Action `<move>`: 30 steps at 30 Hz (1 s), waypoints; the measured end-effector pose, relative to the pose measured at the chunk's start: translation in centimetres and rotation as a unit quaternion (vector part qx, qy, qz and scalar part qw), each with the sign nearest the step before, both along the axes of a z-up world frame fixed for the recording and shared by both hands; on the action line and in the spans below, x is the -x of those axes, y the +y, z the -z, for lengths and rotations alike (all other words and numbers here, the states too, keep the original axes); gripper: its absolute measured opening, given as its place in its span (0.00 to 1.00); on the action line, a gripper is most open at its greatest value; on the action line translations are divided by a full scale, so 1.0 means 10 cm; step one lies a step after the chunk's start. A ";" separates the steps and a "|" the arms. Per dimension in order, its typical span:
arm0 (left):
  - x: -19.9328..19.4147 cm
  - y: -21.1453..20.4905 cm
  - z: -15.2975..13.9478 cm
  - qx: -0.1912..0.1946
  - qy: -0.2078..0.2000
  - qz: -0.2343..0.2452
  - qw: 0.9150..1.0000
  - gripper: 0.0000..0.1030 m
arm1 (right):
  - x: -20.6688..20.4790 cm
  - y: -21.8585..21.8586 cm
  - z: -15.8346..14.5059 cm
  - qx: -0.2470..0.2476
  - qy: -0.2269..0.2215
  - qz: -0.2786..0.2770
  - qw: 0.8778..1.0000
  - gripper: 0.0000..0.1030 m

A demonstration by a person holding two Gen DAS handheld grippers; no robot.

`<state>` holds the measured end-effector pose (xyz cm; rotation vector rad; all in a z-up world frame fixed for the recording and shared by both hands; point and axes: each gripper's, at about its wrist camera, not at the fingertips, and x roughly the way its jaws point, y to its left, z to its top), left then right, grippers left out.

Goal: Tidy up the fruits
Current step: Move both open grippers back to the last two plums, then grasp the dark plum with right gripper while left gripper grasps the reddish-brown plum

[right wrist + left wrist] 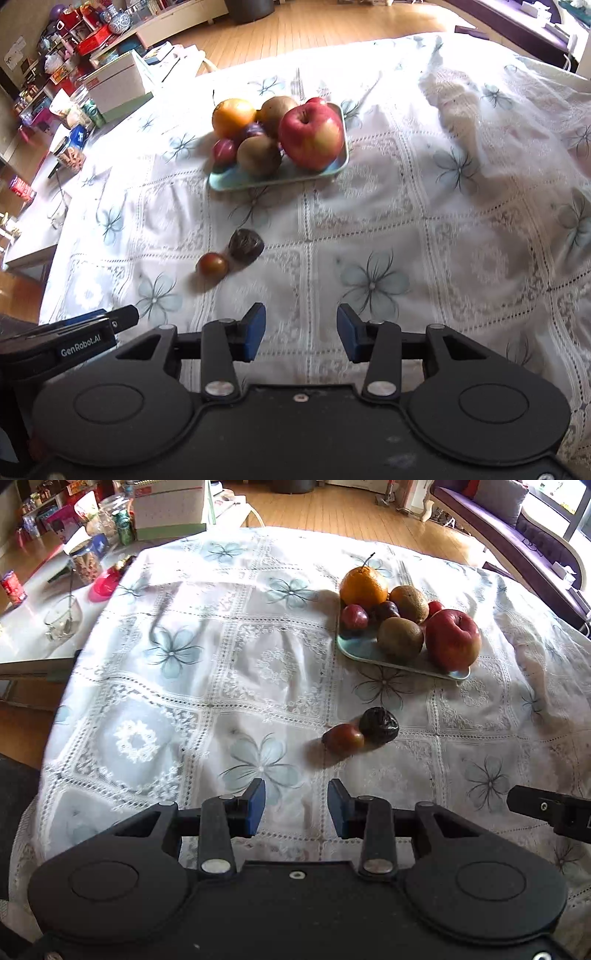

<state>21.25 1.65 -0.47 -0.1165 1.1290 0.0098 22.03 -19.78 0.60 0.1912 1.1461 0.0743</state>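
Left gripper (296, 806) held low and level, jaws parted wide with nothing between the blue pads (256, 806), right gripper (301, 332) alongside it at like height, jaws likewise spread and empty, each gripper's tip showing at the edge of the other's view

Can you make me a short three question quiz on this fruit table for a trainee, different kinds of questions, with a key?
1. True or false: the left gripper is shut on a fruit.
2. How many fruits lie on the tablecloth outside the tray?
3. Which is the largest fruit on the tray? A) orange B) red apple C) kiwi

Key
1. False: both it and the right gripper are open and empty.
2. Two: a small reddish fruit touching a dark wrinkled fruit.
3. B.
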 end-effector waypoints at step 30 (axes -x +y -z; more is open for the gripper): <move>-0.85 -0.36 0.87 -0.017 0.032 -0.018 0.999 0.45 | -0.45 -0.19 0.55 -0.009 0.015 0.033 0.999 0.44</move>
